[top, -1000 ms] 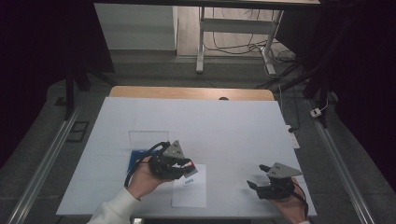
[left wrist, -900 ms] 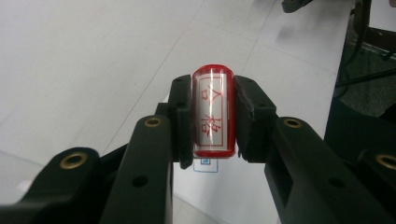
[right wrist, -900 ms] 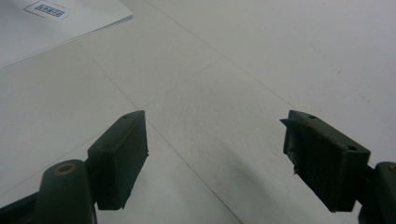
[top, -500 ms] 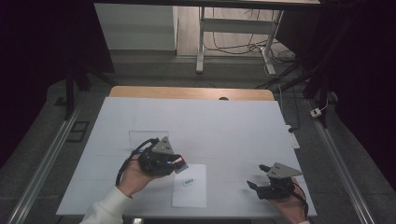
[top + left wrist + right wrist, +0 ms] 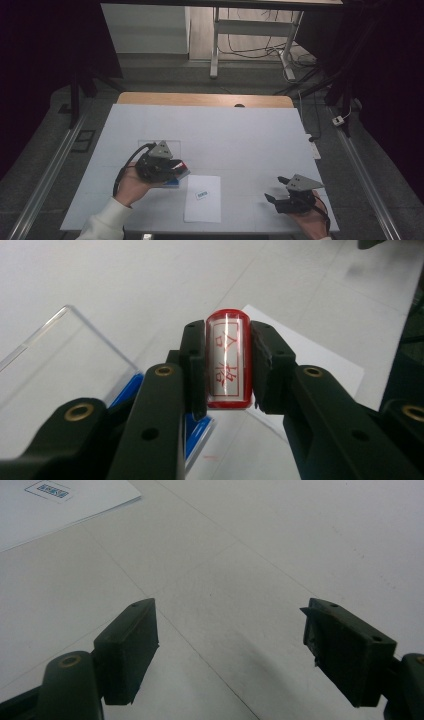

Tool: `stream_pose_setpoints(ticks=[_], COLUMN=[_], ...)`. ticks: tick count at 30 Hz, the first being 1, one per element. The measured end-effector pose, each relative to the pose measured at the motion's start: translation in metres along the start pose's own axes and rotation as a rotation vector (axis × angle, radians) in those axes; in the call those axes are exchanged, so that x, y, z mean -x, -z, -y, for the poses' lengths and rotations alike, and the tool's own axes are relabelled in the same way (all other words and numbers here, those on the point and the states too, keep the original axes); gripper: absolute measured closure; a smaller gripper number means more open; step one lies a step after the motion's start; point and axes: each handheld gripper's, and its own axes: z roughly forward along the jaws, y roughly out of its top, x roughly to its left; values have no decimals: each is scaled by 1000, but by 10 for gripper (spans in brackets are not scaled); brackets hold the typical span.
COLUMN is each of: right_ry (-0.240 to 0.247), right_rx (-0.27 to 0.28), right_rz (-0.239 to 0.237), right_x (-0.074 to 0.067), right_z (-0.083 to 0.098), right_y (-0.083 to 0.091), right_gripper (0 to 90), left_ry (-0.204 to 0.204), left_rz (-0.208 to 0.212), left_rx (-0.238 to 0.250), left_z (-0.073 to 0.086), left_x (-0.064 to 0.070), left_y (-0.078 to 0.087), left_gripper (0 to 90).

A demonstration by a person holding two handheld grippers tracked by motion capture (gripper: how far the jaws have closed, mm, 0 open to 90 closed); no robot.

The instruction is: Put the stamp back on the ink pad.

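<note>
A red stamp (image 5: 228,360) with red characters on its face is clamped between the jaws of my left gripper (image 5: 228,342). In the high view my left gripper (image 5: 176,170) hovers at the table's front left, just above a blue ink pad (image 5: 172,181). The pad's blue edge (image 5: 125,387) and clear lid (image 5: 55,365) lie below the jaws. To the right lies a white sheet of paper (image 5: 205,209) carrying a small blue mark (image 5: 201,194). My right gripper (image 5: 272,198) rests at the front right, open and holding nothing (image 5: 230,630).
The white table top (image 5: 225,135) stretches wide behind both hands. A corner of the paper (image 5: 30,515) with the blue mark (image 5: 47,491) lies far left of the right jaws. A desk frame and cables stand on the floor beyond.
My left gripper has carried the stamp leftward, off the paper and over the ink pad, which uncovered the blue mark. The right gripper has stayed put.
</note>
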Motion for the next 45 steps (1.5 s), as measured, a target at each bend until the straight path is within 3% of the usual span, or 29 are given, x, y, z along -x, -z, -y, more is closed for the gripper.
stream_pose_setpoints(ticks=[12,26,32,45], right_ry=[1,2,0,1], right_rx=[-4,-8,-5,-8], right_rz=[-2,-3,-1,-1], right_x=[0,0,0,0], right_z=[0,0,1,1], right_y=[-1,-1,-2,-2], right_gripper=[215,215,215,215], left_ry=[62,111,107,105], left_rz=[-45,-120,-174,-182], left_rx=[-31,-114,-163,-183], left_z=[17,40,47,51], left_x=[-22,-41,-46,-47], left_y=[3,-5,-12,-21], left_gripper=[699,699,699,694])
